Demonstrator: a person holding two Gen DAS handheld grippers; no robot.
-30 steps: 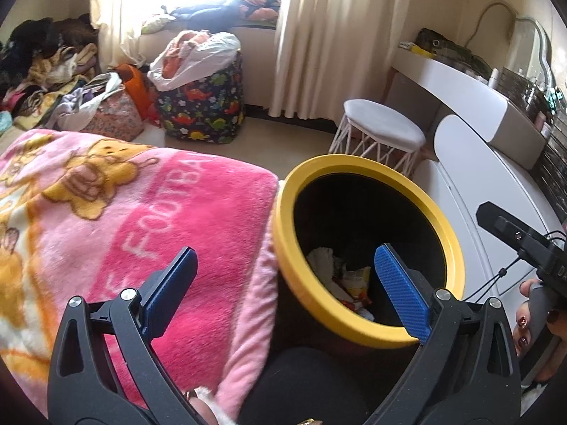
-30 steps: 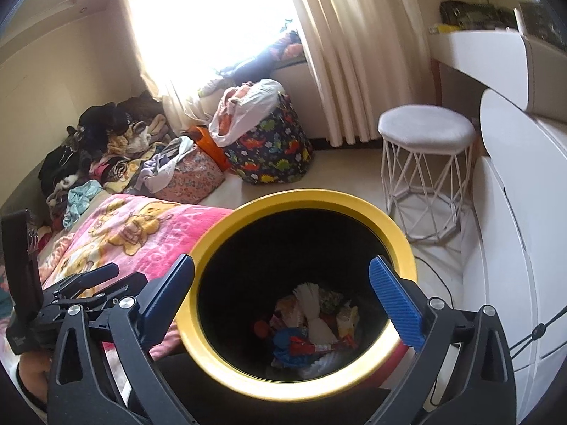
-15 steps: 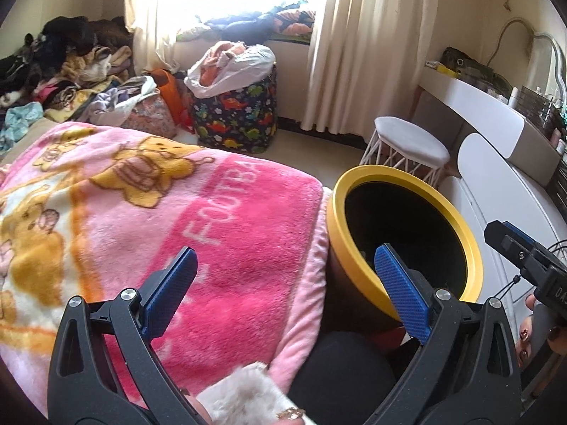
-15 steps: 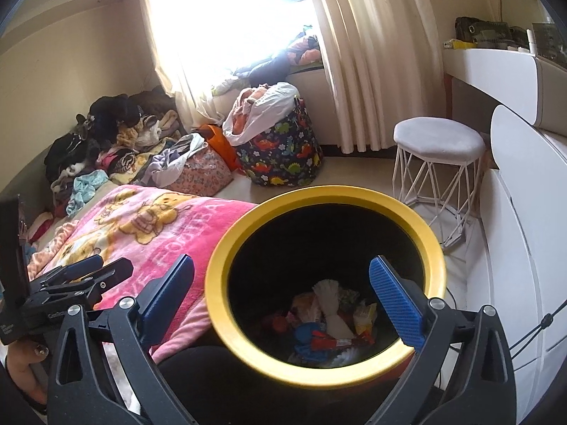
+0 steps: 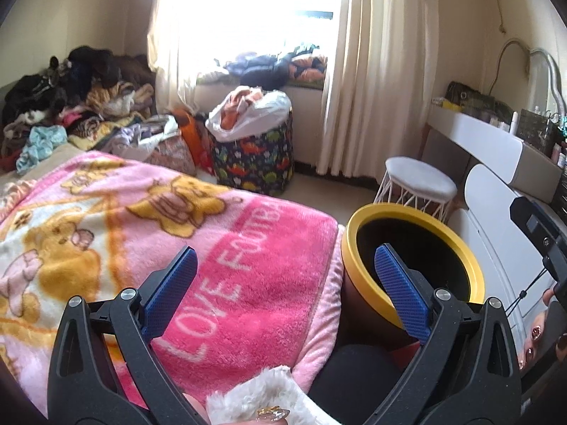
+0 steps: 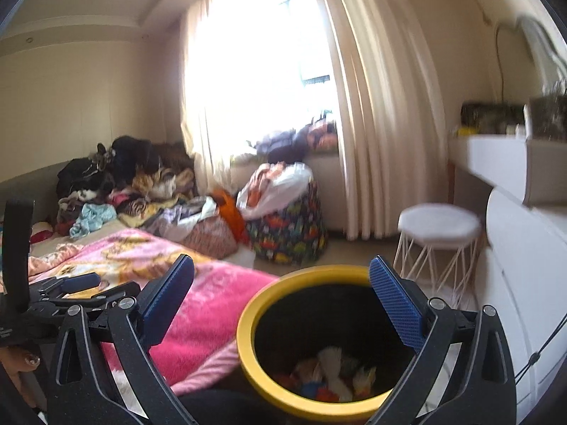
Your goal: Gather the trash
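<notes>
Left wrist view. Swung off the bin (image 5: 358, 228) toward the blanket (image 5: 226, 258) since a second ago; bin now low right, contents out of sight. Judged: drop done, next scrap being sought on the bed. Left gripper (image 5: 283, 283) wide open, holding nothing. Blanket: plush pink fleece, white lettering, cartoon bears. Bin: round, matte yellow rim, black inside. White furry cuff (image 5: 255, 395) at bottom edge. Stool (image 5: 420, 180): white padded disc on wire legs.

Right wrist view. Pulled back and tipped up from the bin (image 6: 248, 350); frame motion-blurred. Right gripper (image 6: 283, 304) spread wide, empty. Trash (image 6: 329, 382) at bin bottom: crumpled white, red and blue scraps, blurred. Left gripper (image 6: 74, 285) at far left over blanket (image 6: 212, 304). Ribbed blue pads (image 6: 397, 308).
</notes>
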